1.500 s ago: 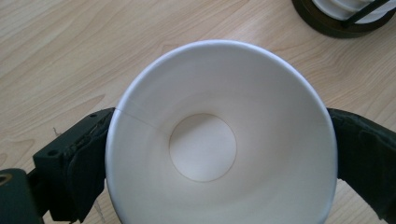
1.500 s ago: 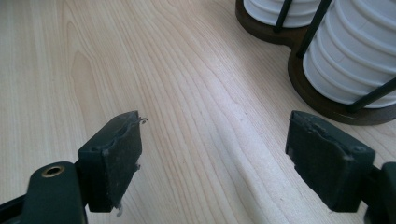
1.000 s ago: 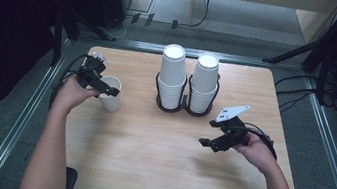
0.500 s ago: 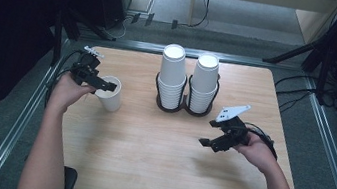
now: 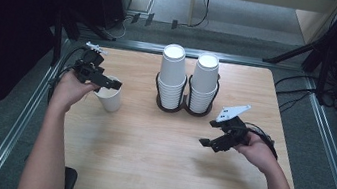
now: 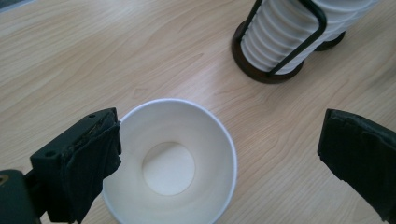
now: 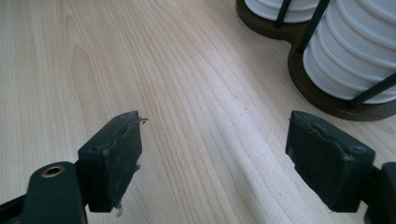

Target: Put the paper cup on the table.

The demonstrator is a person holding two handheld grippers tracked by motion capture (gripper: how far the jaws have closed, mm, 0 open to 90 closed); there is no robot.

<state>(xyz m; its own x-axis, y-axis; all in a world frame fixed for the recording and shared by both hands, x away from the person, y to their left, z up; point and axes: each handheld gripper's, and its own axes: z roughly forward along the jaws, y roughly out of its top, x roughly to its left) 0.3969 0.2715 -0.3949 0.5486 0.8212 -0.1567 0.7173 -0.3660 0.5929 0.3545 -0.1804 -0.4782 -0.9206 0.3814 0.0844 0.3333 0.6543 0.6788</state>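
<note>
Cup (image 6: 170, 161): white paper, upright, empty.

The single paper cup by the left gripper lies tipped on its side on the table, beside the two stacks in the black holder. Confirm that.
Not quite: the paper cup stands upright, mouth up, as the left gripper view shows looking into it. The rest holds: it stands by the open left gripper, beside two stacks in the black holder.

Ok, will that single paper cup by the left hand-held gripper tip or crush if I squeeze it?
The single paper cup is empty, probably very light, so a nudge may tip it. Its thin rim likely buckles under firm squeezing.
</note>
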